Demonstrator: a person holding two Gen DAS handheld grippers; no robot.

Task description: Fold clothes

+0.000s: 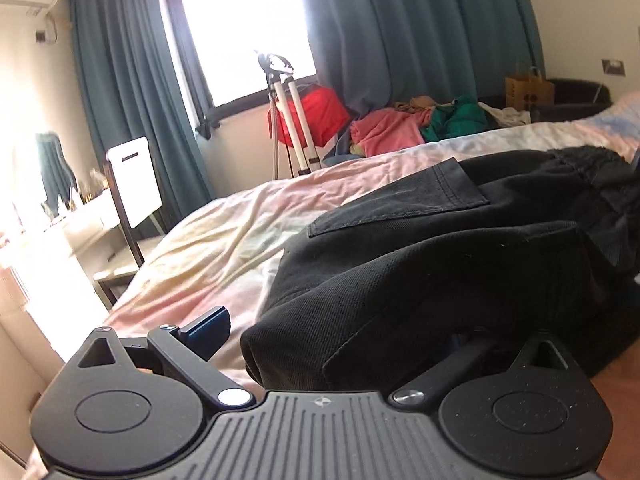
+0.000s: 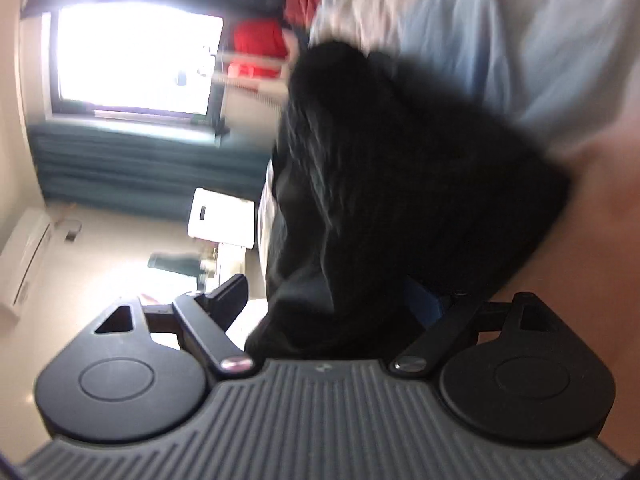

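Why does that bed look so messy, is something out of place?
Yes. The black trousers lie bunched up on the bed sheet, not folded yet, with cloth between the fingers of the left gripper. At the far edge of the bed, a heap of pink, green and tan clothes sits in a jumble, unsorted.

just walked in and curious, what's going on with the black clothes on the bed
A person is folding a black garment on the bed, with a handheld tool in each hand. The left tool is open, with the black fabric bunched between its fingers. The right tool is also open around the same cloth, its view blurred. A pile of clothes waits at the far edge.
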